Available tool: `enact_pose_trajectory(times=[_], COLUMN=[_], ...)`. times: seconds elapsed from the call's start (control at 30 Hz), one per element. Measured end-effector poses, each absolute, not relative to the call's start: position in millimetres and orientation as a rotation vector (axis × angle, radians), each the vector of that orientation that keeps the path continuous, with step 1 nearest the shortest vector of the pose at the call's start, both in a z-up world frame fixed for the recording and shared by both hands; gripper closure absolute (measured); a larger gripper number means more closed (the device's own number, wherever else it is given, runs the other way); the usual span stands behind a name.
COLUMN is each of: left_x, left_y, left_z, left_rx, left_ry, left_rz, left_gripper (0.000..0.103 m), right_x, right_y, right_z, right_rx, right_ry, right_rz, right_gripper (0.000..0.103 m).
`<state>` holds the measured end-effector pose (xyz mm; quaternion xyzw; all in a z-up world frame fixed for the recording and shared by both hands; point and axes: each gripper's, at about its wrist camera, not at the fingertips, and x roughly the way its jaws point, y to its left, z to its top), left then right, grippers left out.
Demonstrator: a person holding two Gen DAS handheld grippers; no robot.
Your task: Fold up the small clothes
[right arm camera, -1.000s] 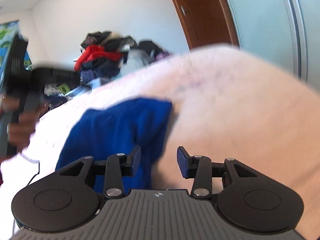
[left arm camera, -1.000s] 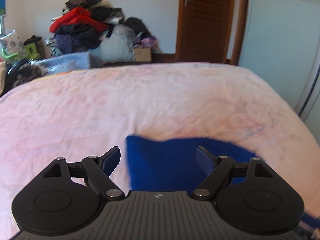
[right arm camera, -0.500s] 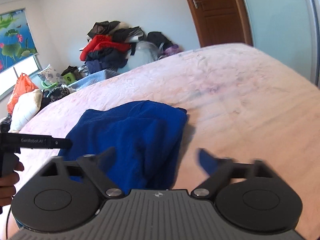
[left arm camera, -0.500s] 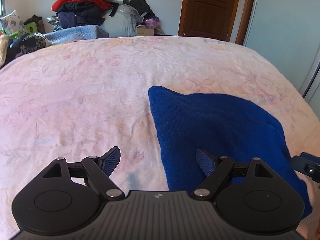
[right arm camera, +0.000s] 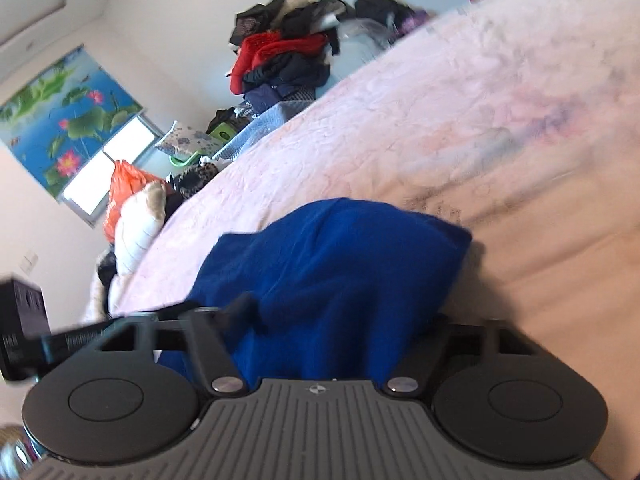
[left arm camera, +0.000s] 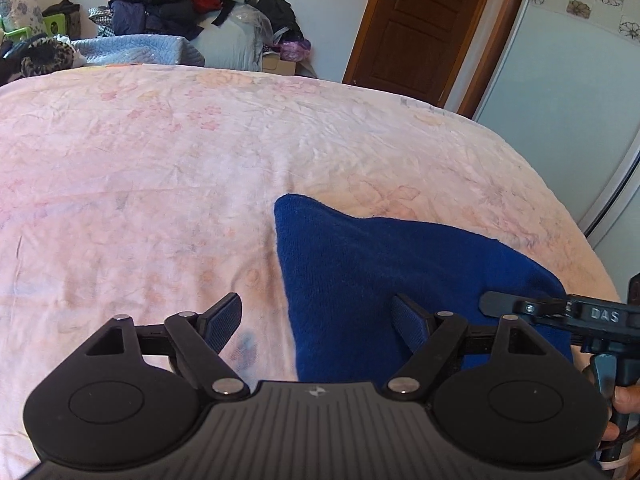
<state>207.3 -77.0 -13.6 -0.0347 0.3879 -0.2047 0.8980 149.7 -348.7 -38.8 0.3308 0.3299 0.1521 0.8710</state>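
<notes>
A dark blue fleece garment (left arm camera: 404, 276) lies bunched on the pink flowered bedspread (left arm camera: 160, 160). My left gripper (left arm camera: 318, 324) is open above the garment's left edge, its right finger over the cloth, its left finger over bare bedspread. The right gripper's body shows at the right in the left wrist view (left arm camera: 560, 316), low over the garment. In the right wrist view the garment (right arm camera: 340, 264) fills the space between the fingers of my right gripper (right arm camera: 340, 320). Its jaws stand wide apart around the cloth. The view is tilted and blurred.
A heap of red, black and blue clothes (left arm camera: 168, 4) sits beyond the bed's far edge. A wooden door (left arm camera: 420, 28) and a pale wardrobe (left arm camera: 568, 92) stand at the right. Pillows and an orange bag (right arm camera: 132, 184) lie at the bed's left side.
The left gripper has moved closer over the garment's left edge. The right gripper has opened wide, dropped low and tilted, and now straddles the garment.
</notes>
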Motion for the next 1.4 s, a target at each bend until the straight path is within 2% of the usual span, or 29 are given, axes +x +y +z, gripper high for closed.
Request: enact_pose_trajectory(times=[0.07,0.17,0.23,0.37,0.4,0.47,0.5,0.57,0.63,0.83,0.97,1.13,1.2,1.3,1.4], left_x=[207,200,193,185,183,180,176,168,157,117,82,44,40,35,25], left_y=[-84,-99,-109,-121,-121,-118,-115,-110,-105,-84,-65,-57,-56,-52,-49], left_z=[-15,-12,-9,-6,-6,-5,-3,0,1,-6,-17,-28,-28,-21,-15], left_rx=[-0.049,0.023,0.073,0.147,0.149,0.146,0.145,0.145,0.154,0.151,0.140,0.196,0.184,0.161,0.157], left_ry=[0.805,0.764,0.733,0.702,0.706,0.710,0.709,0.701,0.692,0.691,0.687,0.684,0.693,0.713,0.710], left_rz=[-0.442,-0.431,-0.429,-0.404,-0.389,-0.363,-0.349,-0.319,-0.303,-0.293,-0.280,-0.264,-0.255,-0.241,-0.231], left_gripper=[0.058,0.070,0.071,0.070,0.069,0.064,0.061,0.038,0.033,0.030,0.030,0.030,0.030,0.030,0.030], right_x=[153,146,138,130,132,126,119,100,82,30,15,-13,-13,-6,-26], right_y=[-351,-347,-345,-340,-336,-328,-323,-314,-307,-291,-279,-265,-256,-251,-247], right_z=[-42,-37,-31,-25,-25,-18,-12,1,8,5,-12,0,-3,-18,-7], right_rx=[0.709,0.684,0.664,0.574,0.542,0.469,0.426,0.339,0.286,0.186,0.040,0.035,0.012,-0.005,0.071], right_ry=[0.688,0.657,0.628,0.622,0.639,0.641,0.624,0.588,0.579,0.597,0.665,0.580,0.602,0.691,0.632], right_rz=[0.330,0.309,0.291,0.241,0.219,0.170,0.147,0.090,0.031,-0.026,-0.094,-0.125,-0.088,-0.141,-0.148], right_gripper=[0.070,0.076,0.077,0.075,0.071,0.055,0.051,0.043,0.038,0.025,0.021,0.018,0.016,0.017,0.013])
